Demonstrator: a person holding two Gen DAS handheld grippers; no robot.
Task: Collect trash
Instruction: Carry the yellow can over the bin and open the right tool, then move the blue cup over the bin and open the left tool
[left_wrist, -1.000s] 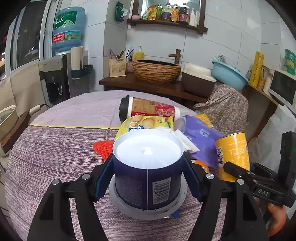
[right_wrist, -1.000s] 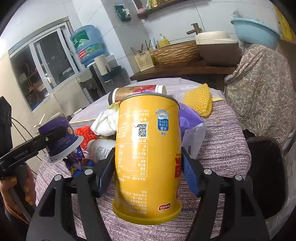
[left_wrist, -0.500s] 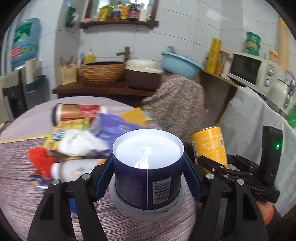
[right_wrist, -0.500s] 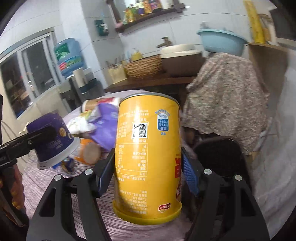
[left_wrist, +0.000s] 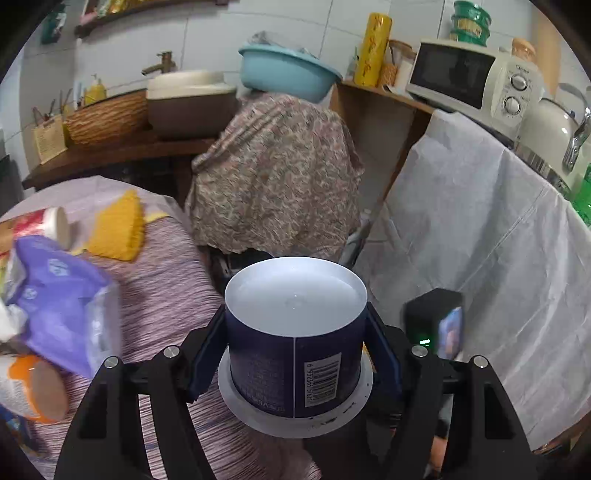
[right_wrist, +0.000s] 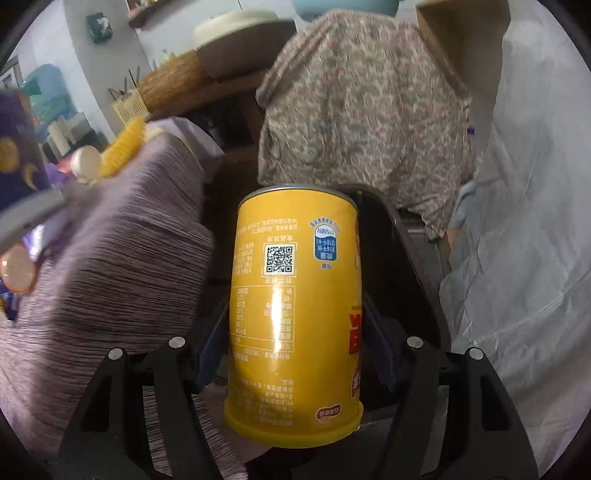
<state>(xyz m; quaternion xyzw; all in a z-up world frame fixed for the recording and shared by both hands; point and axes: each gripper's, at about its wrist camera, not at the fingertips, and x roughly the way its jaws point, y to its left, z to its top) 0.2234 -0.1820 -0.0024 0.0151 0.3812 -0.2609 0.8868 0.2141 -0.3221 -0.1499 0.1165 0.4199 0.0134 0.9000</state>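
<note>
While the table's edge is dropping away beneath them, both grippers are carrying trash out toward the dark bin (right_wrist: 410, 258).
The left gripper (left_wrist: 295, 354) is clamping an upside-down navy cup (left_wrist: 293, 354); the right gripper (right_wrist: 295, 354) is clenching a yellow can (right_wrist: 295, 314) over the bin's mouth, apparently for dropping.

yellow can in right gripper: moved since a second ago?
Yes. The yellow can, clamped in the right gripper, has swung off the cloth-covered table, which now lies to its left, and now hangs over the dark bin beside the table.
</note>
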